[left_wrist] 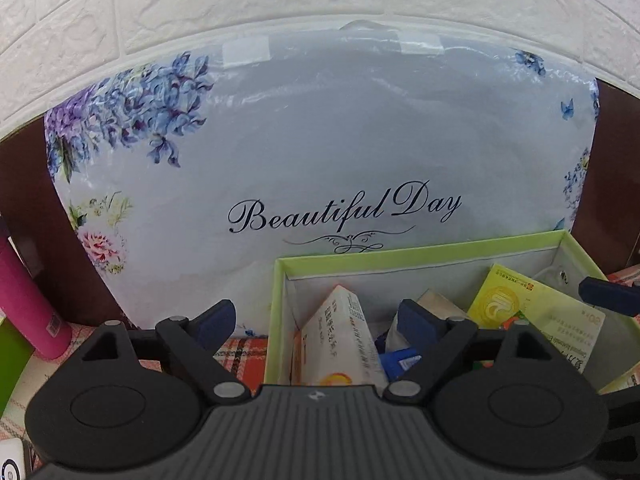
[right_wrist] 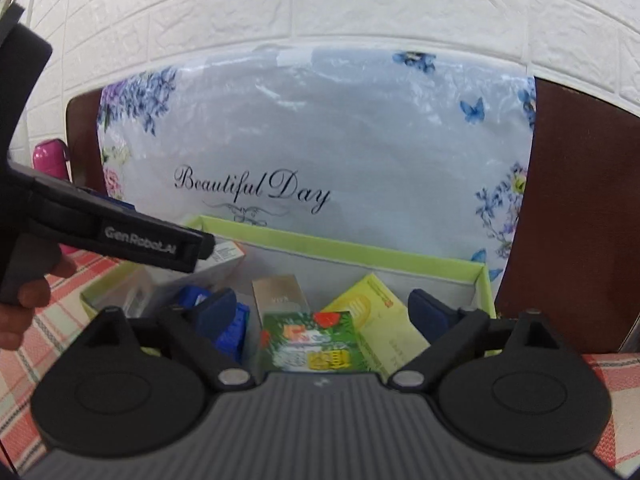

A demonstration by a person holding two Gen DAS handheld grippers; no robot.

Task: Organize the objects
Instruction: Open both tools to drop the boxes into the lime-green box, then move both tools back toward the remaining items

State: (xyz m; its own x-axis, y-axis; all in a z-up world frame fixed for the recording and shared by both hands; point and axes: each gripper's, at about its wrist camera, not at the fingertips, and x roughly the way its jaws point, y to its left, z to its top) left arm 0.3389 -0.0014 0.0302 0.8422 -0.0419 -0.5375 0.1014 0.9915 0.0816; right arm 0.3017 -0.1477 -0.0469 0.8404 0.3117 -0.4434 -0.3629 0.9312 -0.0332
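A light green storage box (left_wrist: 420,254) (right_wrist: 360,246) holds several small packets. In the left wrist view a white and orange carton (left_wrist: 344,332) leans inside it, beside a yellow-green packet (left_wrist: 532,316). My left gripper (left_wrist: 318,322) is open and empty above the box's left rim. In the right wrist view a green packet with red print (right_wrist: 310,340) lies between the fingers of my right gripper (right_wrist: 324,314), which is open over the box. A yellow-green packet (right_wrist: 384,320), a grey packet (right_wrist: 280,294) and a blue item (right_wrist: 232,332) lie inside.
A big floral pillow reading "Beautiful Day" (left_wrist: 320,160) (right_wrist: 320,148) stands behind the box against a dark headboard (right_wrist: 580,220). A pink bottle (left_wrist: 28,304) stands left. The surface has a red plaid cloth (right_wrist: 612,380). The left gripper's body (right_wrist: 120,236) crosses the right view.
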